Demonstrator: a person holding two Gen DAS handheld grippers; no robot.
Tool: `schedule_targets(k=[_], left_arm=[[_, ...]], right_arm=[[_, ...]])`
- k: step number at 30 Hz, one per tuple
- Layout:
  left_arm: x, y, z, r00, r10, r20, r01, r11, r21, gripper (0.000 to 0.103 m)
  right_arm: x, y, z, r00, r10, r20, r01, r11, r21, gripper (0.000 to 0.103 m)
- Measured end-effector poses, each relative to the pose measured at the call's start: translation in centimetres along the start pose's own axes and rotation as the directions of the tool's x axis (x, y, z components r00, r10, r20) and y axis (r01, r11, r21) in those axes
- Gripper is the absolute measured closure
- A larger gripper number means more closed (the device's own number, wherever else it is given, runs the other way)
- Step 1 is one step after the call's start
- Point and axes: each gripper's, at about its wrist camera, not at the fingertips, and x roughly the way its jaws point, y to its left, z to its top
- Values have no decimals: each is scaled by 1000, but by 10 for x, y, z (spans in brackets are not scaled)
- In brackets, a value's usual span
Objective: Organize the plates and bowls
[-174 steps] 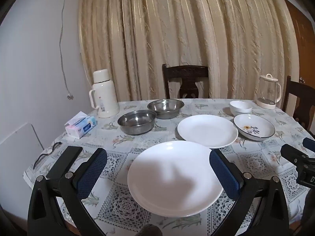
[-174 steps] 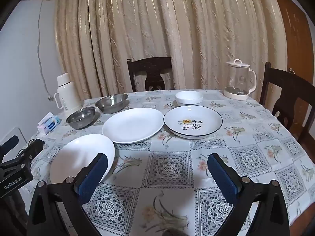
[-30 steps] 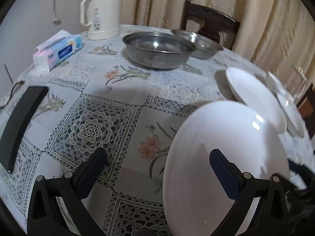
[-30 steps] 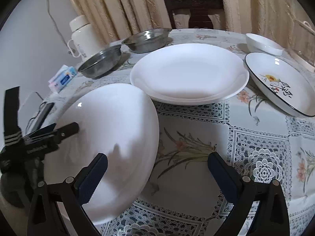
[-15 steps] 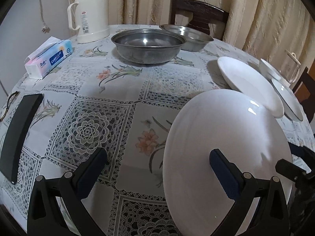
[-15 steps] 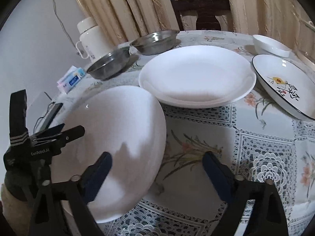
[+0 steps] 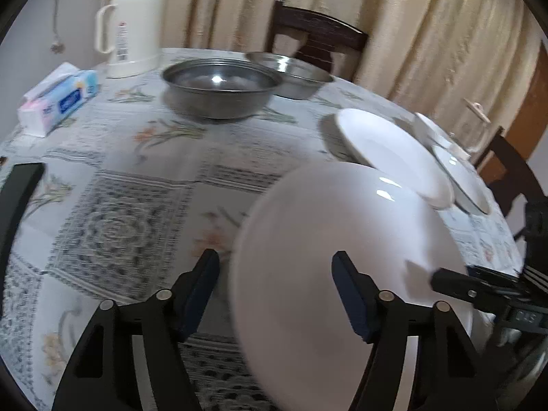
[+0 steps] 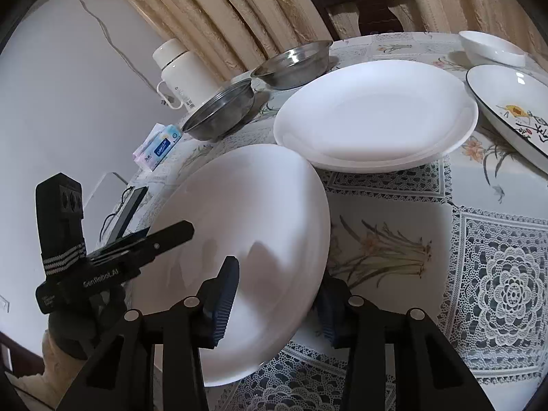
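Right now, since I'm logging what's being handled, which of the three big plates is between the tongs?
The plain white plate nearest the cameras, tilted up off the tablecloth, between both tongs. The other plain white plate and the black-rimmed flower-painted plate lie flat, untouched.

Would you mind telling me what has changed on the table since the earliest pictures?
Both grippers have closed in on the near white plate: the left gripper and right gripper have narrowed their jaws around opposite rims, and it now looks tilted up. The second white plate, steel bowls and thermos stayed put.
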Motion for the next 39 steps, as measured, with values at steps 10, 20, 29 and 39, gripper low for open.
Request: schedule_targets(k=[10, 20, 29, 39], left_arm=[[-1, -3, -2, 998, -55, 20, 55, 998, -22, 41], [-4, -19, -3, 997, -72, 18, 73, 997, -20, 41], [8, -69, -1, 993, -115, -12, 116, 993, 38, 41], [36, -144, 1, 980, -180, -83, 190, 972, 139, 41]], right_arm=[[-7, 1, -4, 1000, -5, 13, 5, 1000, -10, 59], [-30, -12, -9, 998, -14, 66, 12, 1000, 27, 60], [-68, -57, -19, 988, -82, 131, 64, 988, 140, 60], [-114, -106, -38, 969, -167, 183, 117, 959, 258, 60]])
